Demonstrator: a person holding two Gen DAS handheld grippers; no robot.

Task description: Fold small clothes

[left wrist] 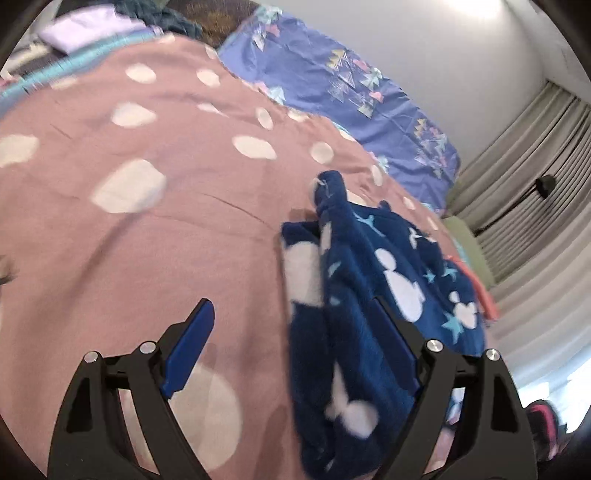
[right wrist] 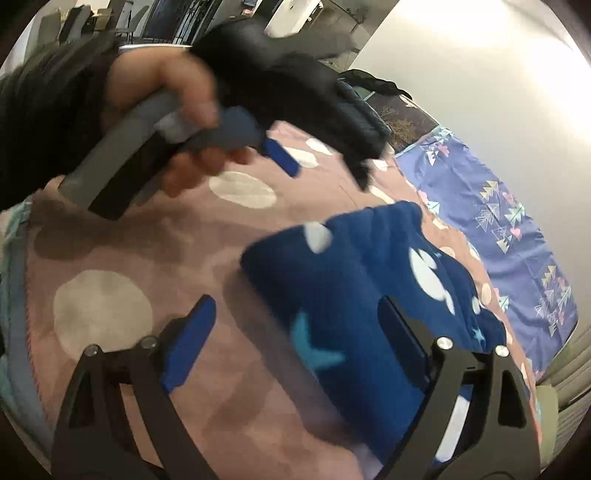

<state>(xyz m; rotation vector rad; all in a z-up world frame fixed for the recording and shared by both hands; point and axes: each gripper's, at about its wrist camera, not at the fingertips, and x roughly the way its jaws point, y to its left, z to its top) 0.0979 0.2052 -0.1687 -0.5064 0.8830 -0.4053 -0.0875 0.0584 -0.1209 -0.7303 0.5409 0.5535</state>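
Note:
A small navy fleece garment [left wrist: 369,295] with white mouse shapes and light blue stars lies bunched on a pink bedspread [left wrist: 147,240] with white spots. My left gripper [left wrist: 291,310] is open just above it, its right finger over the cloth and its left finger over bare bedspread. In the right wrist view the garment [right wrist: 351,295] lies folded. My right gripper [right wrist: 295,314] is open over its near edge and holds nothing. The left gripper [right wrist: 314,147] shows there at the top, held in a hand above the bedspread [right wrist: 147,258].
A purple patterned sheet [left wrist: 351,85] lies along the far side of the bed by a white wall. Grey curtains [left wrist: 535,184] hang at the right. Other clothes [left wrist: 92,26] lie at the bed's far left corner.

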